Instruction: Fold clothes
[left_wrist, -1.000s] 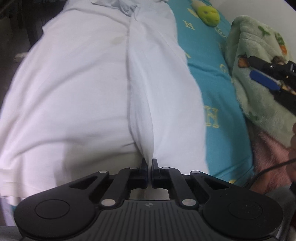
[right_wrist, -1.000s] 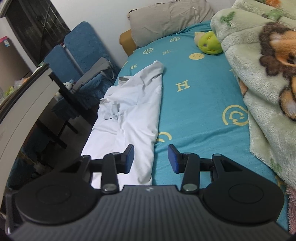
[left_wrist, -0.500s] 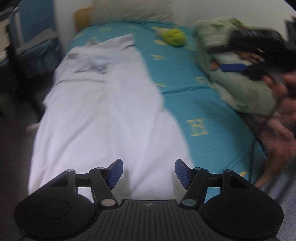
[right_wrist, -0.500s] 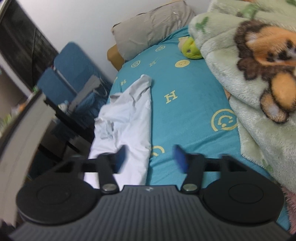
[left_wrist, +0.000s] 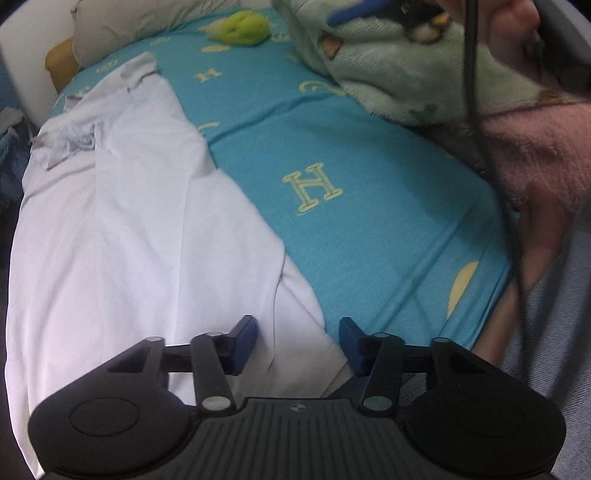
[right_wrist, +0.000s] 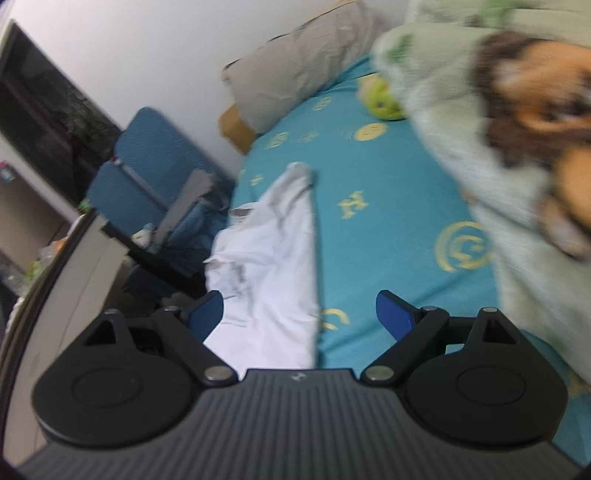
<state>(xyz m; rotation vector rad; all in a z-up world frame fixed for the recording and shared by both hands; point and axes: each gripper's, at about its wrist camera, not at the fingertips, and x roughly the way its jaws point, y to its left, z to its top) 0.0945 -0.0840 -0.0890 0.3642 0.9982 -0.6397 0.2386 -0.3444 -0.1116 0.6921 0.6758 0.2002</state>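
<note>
A white garment (left_wrist: 140, 221) lies spread lengthwise along the left side of a teal bed (left_wrist: 369, 192), its collar end far up near the pillow. My left gripper (left_wrist: 298, 341) hovers open just above the garment's near hem corner, nothing between its blue pads. In the right wrist view the same white garment (right_wrist: 273, 258) runs along the bed's left edge on the teal sheet (right_wrist: 388, 229). My right gripper (right_wrist: 300, 317) is open and held above it, empty. That view is blurred.
A green fleece blanket (left_wrist: 399, 74) and a pink blanket (left_wrist: 535, 155) pile up on the bed's right side. A green plush toy (left_wrist: 240, 27) and a grey pillow (right_wrist: 295, 77) lie at the head. Blue chairs (right_wrist: 147, 173) and a desk edge stand left of the bed.
My left gripper let go of the garment's hem, opened and drew back; the garment now lies flat. My right gripper opened wider and swung up toward the blanket side.
</note>
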